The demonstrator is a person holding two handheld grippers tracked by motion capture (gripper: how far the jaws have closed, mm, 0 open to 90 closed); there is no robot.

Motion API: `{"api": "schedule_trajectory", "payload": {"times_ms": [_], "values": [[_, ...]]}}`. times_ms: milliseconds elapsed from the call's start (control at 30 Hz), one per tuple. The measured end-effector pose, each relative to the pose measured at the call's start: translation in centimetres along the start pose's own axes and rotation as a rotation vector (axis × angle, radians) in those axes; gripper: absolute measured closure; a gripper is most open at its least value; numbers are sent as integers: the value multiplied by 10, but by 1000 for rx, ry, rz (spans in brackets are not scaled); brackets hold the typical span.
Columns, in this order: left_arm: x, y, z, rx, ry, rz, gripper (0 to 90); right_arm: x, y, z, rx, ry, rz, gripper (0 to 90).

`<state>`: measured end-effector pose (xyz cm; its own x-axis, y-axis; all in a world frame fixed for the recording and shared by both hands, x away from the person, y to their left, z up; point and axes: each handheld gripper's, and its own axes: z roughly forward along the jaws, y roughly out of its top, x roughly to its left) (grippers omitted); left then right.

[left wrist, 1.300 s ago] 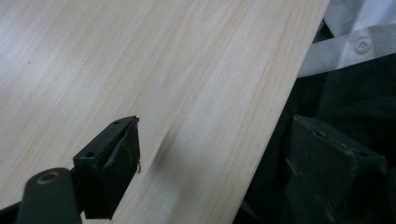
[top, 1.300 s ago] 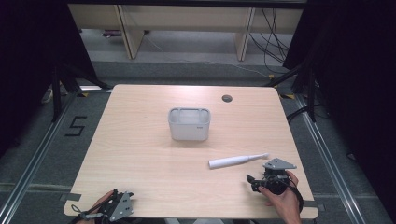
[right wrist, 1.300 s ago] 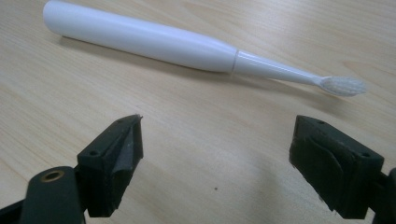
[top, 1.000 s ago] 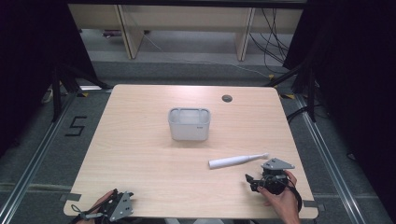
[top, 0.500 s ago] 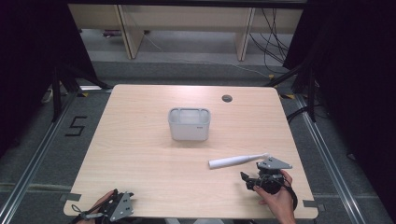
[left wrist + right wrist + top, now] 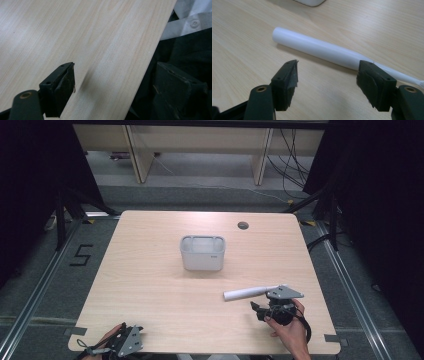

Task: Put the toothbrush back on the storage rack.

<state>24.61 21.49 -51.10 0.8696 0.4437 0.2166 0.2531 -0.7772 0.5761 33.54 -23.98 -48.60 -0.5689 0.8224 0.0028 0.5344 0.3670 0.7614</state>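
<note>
1. Pale wood-grain boards are making up the table, which is standing on a grey floor with dark curtains at both sides and shelving legs and cables running behind it.
2. Near the table's 4 o'clock area a white electric toothbrush is lying flat, its thick round handle end pointing toward 9 o'clock and its thin neck running toward 3 o'clock, where it is passing under the right gripper's grey plate.
3. In the right gripper view the toothbrush is showing as a smooth, glossy white cylinder that is tapering into a slim stem; the brush end is running off the picture, so its head is probably there but cannot be made out.
4. At the table's 5 o'clock edge the right gripper is sitting in the person's right hand, just beside the toothbrush on its near side.
5. Its jaws have just been closing, yet they are standing fairly wide apart with bare table between them; the toothbrush is lying just beyond the tips, untouched.
6. At 7 o'clock the left gripper is resting at the table's near corner, its jaws gaping wide over the table edge, holding nothing.
7. Toward the centre, at 12 o'clock from the toothbrush, a small white bin is standing upright, well apart from both grippers.
</note>
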Motion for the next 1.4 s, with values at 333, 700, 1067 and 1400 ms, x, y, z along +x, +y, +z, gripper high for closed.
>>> {"api": "schedule_trajectory", "payload": {"times_ms": [333,700,1067,1400], "values": [[0,0,0,-1,0,0,166,4,14,13,-10,-29,-33,432],[0,0,-1,-3,-1,0,166,22,33,32,-14,-5,-35,600],[0,0,-1,-3,-6,-4,166,31,47,52,-1,10,-132,767],[0,1,-1,2,-3,-2,166,34,55,70,12,48,-142,848]]}}
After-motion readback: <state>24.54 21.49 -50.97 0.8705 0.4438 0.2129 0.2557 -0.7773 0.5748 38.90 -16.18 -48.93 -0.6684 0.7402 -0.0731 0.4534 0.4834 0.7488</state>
